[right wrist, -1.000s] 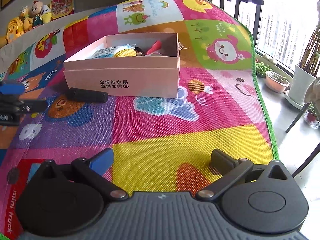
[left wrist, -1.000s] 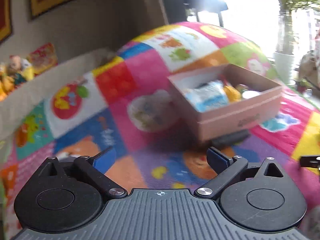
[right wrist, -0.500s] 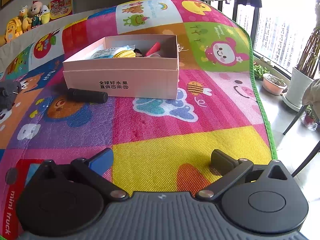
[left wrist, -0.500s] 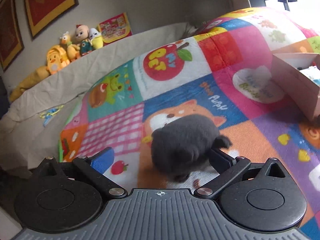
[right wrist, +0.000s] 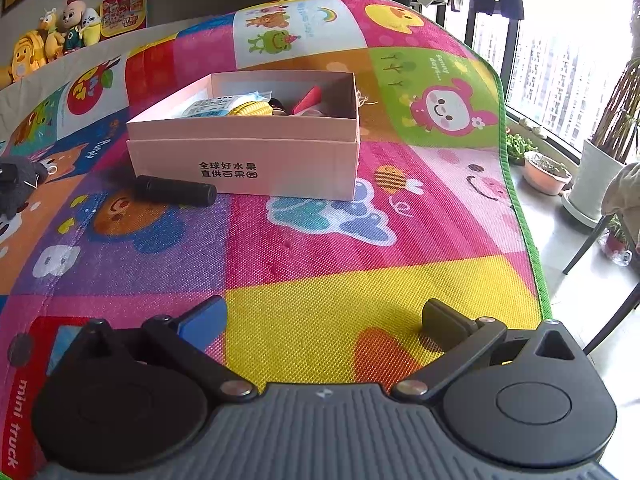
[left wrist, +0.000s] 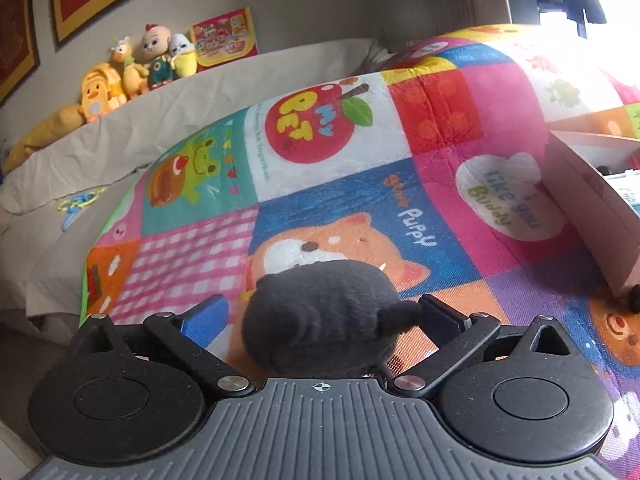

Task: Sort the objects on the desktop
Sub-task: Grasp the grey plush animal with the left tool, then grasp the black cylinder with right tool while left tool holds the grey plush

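Now: left gripper (left wrist: 320,316) spread wide around dark grey plush toy (left wrist: 320,316) on play mat (left wrist: 332,196), right finger seemingly touching it; right gripper (right wrist: 324,320) spread, holding nothing; pink box (right wrist: 244,160) beyond, black cylinder (right wrist: 176,191) just beside its front wall.

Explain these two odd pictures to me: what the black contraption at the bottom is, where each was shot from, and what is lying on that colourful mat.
No robot here: a person holds a two-finger grasping tool in each hand, and a wide-angle camera on each looks forward along its fingers.

The left camera shows the left tool open around a dark grey plush toy on the play mat; whether the fingers touch the toy is hard to tell.

The right camera shows the right tool open and empty above the mat. Ahead stands a pink cardboard box already holding small items, with a black cylinder lying by its front wall. The plush toy appears at the far left.
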